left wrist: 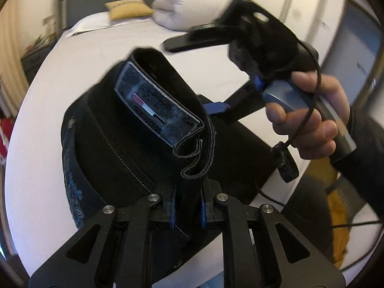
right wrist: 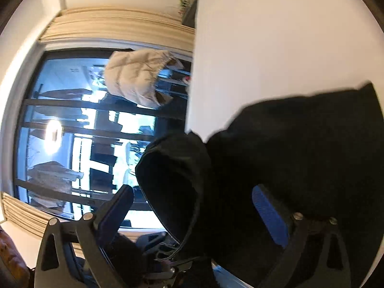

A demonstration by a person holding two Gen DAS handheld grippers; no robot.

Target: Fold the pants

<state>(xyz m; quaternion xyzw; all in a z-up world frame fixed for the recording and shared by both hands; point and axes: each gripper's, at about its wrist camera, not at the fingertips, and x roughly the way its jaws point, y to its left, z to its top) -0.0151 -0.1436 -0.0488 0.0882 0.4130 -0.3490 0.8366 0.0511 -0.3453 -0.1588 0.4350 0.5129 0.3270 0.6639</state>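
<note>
In the left wrist view, a dark nightstand (left wrist: 33, 60) stands at the far left beside the bed (left wrist: 60, 124), whose white sheet fills most of the frame. A mustard cushion (left wrist: 128, 9) lies against the grey headboard (left wrist: 79, 2), and a rolled white duvet (left wrist: 189, 9) sits just right of it. Lower down, the left gripper (left wrist: 187, 212) is clamped on a fold of the black pants (left wrist: 134, 148): its blue pads press the cloth from both sides. The waistband stands up above the fingers, with a leather brand patch (left wrist: 156, 105) facing the camera. To the right, a hand (left wrist: 309, 115) holds the handle of the right gripper (left wrist: 192, 76), which hangs blurred above the sheet with its fingers spread wide.

In the right wrist view, a large window (right wrist: 84, 132) fills the left side, with a beige puffer jacket (right wrist: 139, 76) hanging before it. The right gripper (right wrist: 195, 205) has its jaws wide apart; black pants (right wrist: 300, 156) cloth bulges between them, lying against the right blue pad (right wrist: 268, 216) but clear of the left one.
</note>
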